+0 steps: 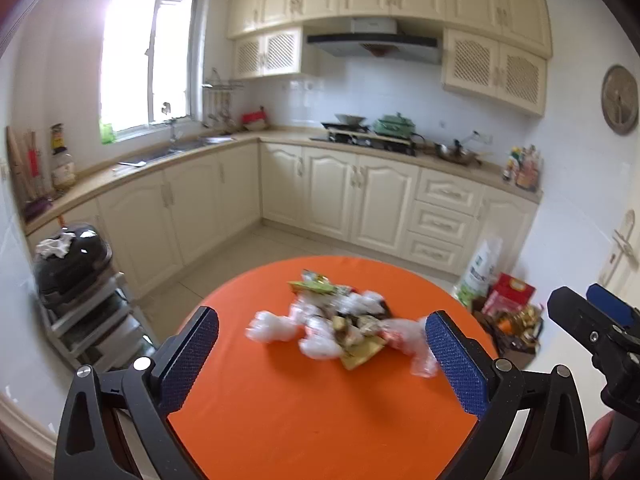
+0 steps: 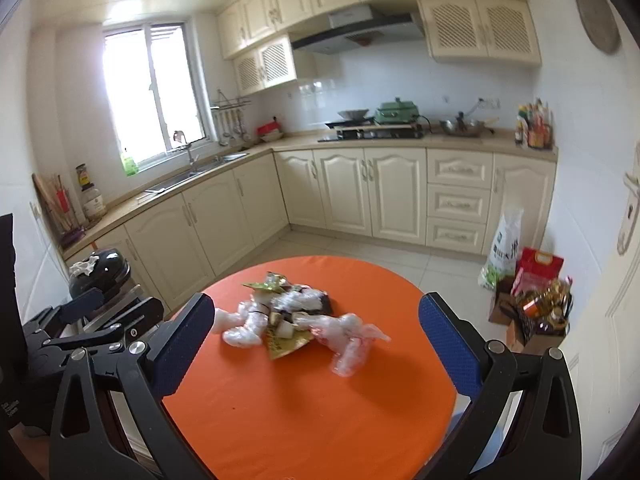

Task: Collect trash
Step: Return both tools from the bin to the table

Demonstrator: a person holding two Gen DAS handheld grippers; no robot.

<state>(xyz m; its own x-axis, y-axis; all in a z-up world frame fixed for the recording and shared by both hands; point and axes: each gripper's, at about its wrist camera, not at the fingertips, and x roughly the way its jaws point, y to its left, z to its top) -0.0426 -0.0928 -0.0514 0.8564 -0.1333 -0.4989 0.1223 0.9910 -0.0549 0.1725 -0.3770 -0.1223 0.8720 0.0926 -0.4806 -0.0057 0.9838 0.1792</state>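
A heap of trash (image 1: 340, 320) lies on a round orange table (image 1: 304, 420): crumpled clear plastic wrap, a green and yellow wrapper, a gold wrapper, a dark piece. It also shows in the right wrist view (image 2: 296, 320) on the table (image 2: 312, 408). My left gripper (image 1: 320, 360) is open and empty, held above the table's near side, short of the heap. My right gripper (image 2: 316, 352) is open and empty, likewise short of the heap. The right gripper shows at the right edge of the left wrist view (image 1: 592, 328); the left gripper shows at the left of the right wrist view (image 2: 92, 320).
A black appliance with a white rag (image 1: 68, 264) sits on a metal rack left of the table. Bags and boxes (image 2: 532, 304) stand on the floor at the right by a door. Cream cabinets, a sink (image 1: 176, 152) and a stove (image 1: 364, 140) line the far walls.
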